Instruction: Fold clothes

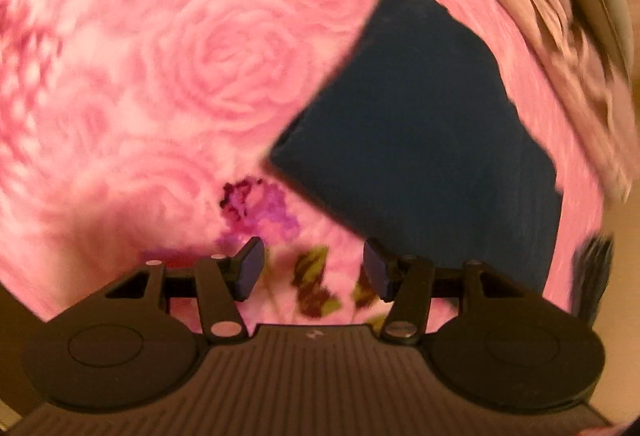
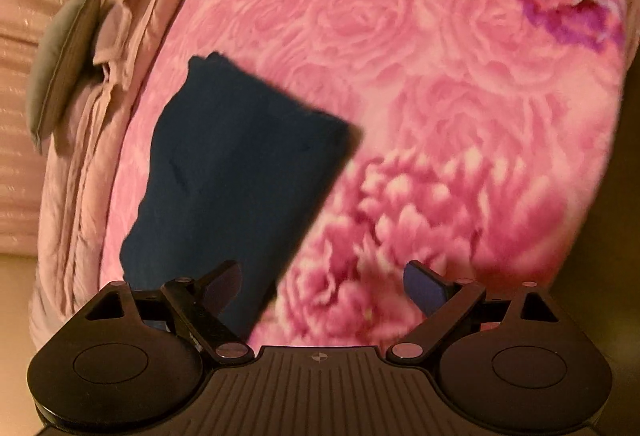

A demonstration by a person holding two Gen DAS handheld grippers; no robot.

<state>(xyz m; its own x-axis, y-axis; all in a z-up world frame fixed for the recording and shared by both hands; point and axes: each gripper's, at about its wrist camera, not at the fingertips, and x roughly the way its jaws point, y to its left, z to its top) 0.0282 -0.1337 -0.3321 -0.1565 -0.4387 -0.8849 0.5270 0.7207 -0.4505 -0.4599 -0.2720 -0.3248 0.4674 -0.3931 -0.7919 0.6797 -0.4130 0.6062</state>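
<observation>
On the pink rose-patterned blanket (image 2: 400, 35) lies our dark blue folded garment (image 2: 236, 171), flat and free of both tools. From our left gripper (image 1: 314, 270) it sits at about one o'clock; the fingers (image 1: 251, 268) are spread apart, holding nothing. From our right gripper (image 2: 322, 286) it sits at about eleven o'clock, fingers likewise apart and empty. At ten o'clock, a grey-green cushion (image 2: 60, 63) rests on pale pink bedding (image 2: 120, 15).

Your left gripper (image 1: 314, 270) hangs with its jaws apart and empty above the pink rose-print blanket (image 1: 180, 75). The folded dark blue garment (image 1: 424, 131) lies flat ahead and right of the jaws.
</observation>
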